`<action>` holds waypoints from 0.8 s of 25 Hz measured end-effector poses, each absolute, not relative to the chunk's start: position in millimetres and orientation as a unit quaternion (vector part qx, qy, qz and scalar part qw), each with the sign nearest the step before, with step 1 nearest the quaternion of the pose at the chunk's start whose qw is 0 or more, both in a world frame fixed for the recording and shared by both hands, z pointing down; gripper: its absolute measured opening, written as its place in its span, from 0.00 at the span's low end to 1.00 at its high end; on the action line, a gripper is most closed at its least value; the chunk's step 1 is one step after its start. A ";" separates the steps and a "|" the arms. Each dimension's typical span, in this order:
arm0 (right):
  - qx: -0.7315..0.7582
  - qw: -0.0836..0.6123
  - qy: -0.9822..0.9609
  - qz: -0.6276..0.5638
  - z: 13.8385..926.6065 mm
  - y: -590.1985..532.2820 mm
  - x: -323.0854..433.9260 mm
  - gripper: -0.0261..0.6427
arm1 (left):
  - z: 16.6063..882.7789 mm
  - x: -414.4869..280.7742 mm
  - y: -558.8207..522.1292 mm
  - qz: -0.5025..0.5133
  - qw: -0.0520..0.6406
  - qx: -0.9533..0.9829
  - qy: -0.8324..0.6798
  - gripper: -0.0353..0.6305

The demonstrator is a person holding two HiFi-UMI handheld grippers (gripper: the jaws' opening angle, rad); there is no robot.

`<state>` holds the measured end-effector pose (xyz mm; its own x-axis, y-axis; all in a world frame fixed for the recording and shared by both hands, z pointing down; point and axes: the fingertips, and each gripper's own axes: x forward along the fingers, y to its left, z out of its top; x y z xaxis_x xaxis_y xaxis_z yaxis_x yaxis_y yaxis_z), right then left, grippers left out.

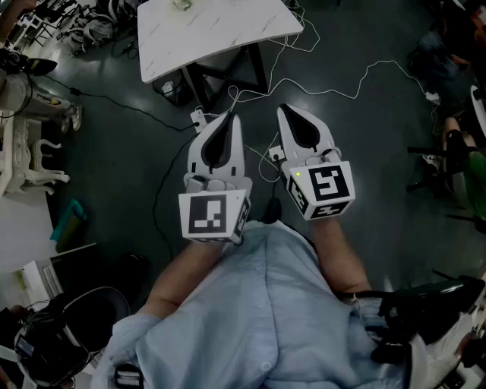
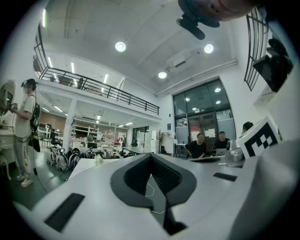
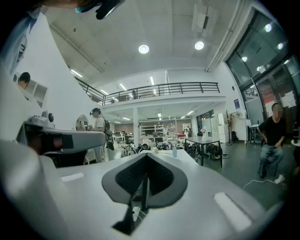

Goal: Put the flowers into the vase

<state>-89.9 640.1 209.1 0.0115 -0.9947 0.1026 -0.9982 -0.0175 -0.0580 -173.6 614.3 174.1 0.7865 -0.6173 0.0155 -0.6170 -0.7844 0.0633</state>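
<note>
My left tool (image 1: 231, 117) and right tool (image 1: 282, 109) are held level, side by side before my chest, both clenched on nothing. The white surface (image 1: 220, 34) lies ahead across the floor, slightly nearer my left tool. A small pale thing (image 1: 181, 4) at its far edge may be the flowers; I cannot tell.

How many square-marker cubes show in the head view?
2. One cube caps the back of the left gripper, the other cube the back of the right gripper, side by side. None seems hidden.
</note>
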 end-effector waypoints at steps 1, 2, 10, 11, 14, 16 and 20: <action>0.711 0.015 -0.701 0.057 209.8 639.8 -87.1 0.04 | 174.6 -170.9 614.1 -0.003 0.032 0.945 -0.326 0.06; 0.711 0.014 -0.701 0.058 210.5 639.6 -84.3 0.04 | 175.1 -168.1 613.9 -0.003 0.031 0.945 -0.326 0.06; 0.703 0.009 -0.708 0.062 215.2 640.9 -56.9 0.04 | 179.8 -142.5 617.0 0.001 0.030 0.941 -0.337 0.06; 0.701 0.008 -0.710 0.063 216.2 641.4 -53.0 0.04 | 180.0 -138.9 617.8 0.002 0.029 0.940 -0.340 0.06; 0.694 -0.004 -0.716 0.078 220.8 643.0 -39.6 0.04 | 181.6 -129.0 621.4 0.006 0.029 0.937 -0.348 0.06; 0.695 -0.015 -0.713 0.090 224.3 643.1 -27.5 0.04 | 185.1 -124.7 623.1 0.010 0.030 0.935 -0.353 0.06; 0.710 -0.023 -0.697 0.096 227.6 640.3 -2.1 0.04 | 189.1 -122.5 617.8 0.016 0.030 0.930 -0.365 0.06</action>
